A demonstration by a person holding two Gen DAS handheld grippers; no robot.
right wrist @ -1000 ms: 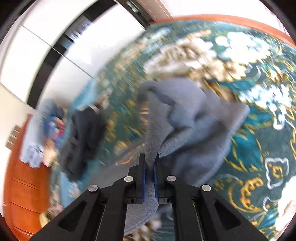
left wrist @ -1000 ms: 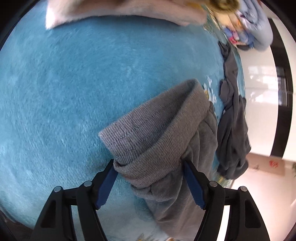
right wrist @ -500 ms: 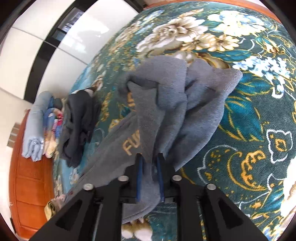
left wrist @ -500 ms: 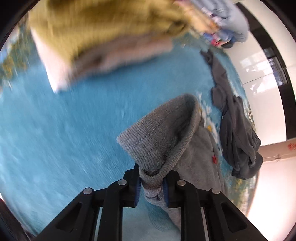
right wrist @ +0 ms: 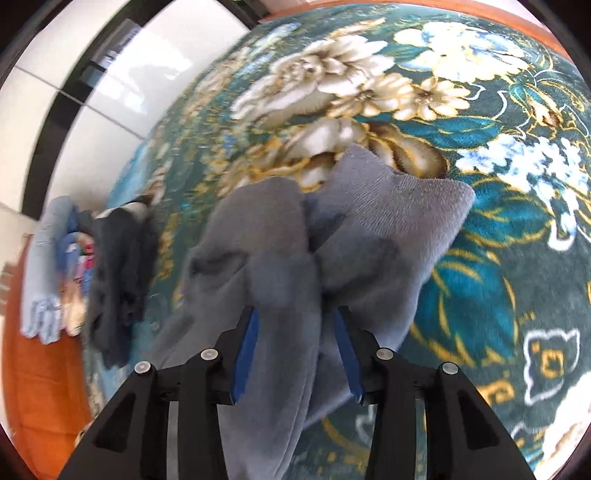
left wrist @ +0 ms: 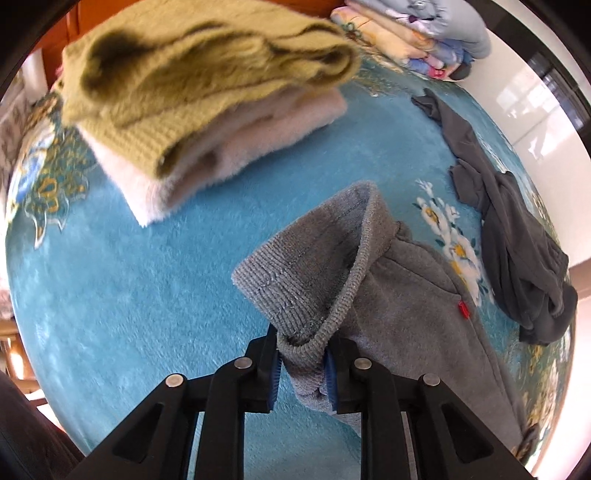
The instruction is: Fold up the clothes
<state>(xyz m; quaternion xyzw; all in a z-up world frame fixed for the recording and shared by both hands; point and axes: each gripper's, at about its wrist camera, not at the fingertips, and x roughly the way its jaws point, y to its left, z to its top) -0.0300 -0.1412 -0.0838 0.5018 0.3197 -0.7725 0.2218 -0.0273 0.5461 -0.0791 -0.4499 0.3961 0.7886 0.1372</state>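
A grey fleece garment with a ribbed waistband lies bunched on the blue floral blanket. My left gripper is shut on the ribbed band and holds it lifted. In the right wrist view the same grey garment is crumpled in front of my right gripper, whose jaws stand apart around a fold of the cloth without pinching it.
A folded stack with an olive knit sweater on a pale fleece lies at the far left. A dark grey garment lies crumpled at the right. Folded bedding sits at the far edge. An orange wooden frame borders the blanket.
My left gripper closed on the ribbed band and lifted it toward the folded stack. My right gripper, shut on the grey cloth before, has opened.
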